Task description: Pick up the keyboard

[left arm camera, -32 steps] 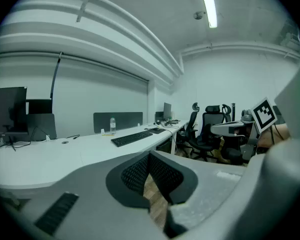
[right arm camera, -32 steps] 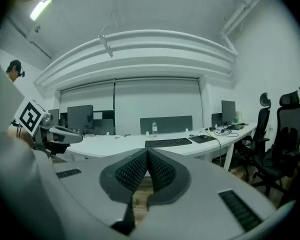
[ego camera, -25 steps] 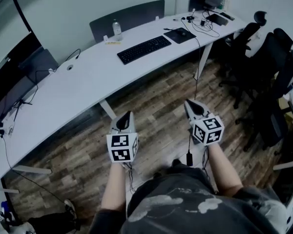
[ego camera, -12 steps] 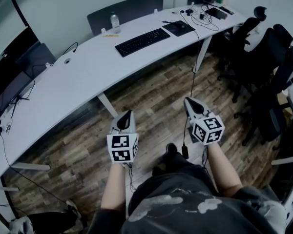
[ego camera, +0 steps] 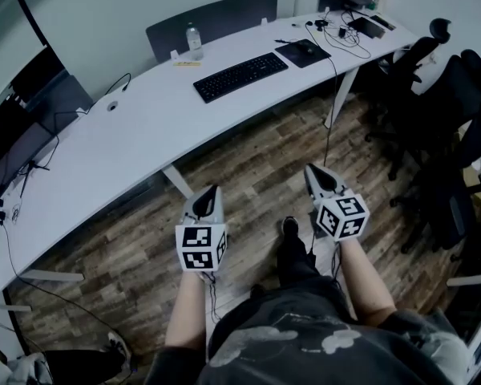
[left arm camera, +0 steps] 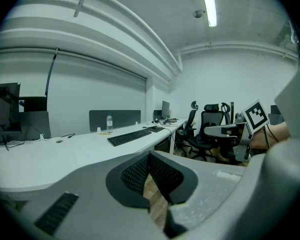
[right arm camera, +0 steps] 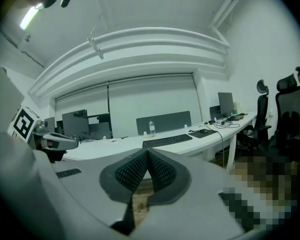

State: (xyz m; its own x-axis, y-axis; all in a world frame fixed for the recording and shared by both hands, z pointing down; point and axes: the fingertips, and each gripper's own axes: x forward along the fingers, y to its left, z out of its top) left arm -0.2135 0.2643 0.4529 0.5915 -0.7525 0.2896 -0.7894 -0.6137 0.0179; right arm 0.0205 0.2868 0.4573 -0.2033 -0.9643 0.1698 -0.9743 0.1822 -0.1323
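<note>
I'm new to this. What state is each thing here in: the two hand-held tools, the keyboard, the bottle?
left tool: shut, empty.
right tool: shut, empty.
keyboard: lying flat on the desk, untouched.
bottle: upright on the desk.

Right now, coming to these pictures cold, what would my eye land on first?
The left gripper and right gripper, both shut and empty, stick out over the wood floor in the foreground. Beyond them a long curved white desk carries a black keyboard toward its far end, with dark office chairs crowded at the right.
</note>
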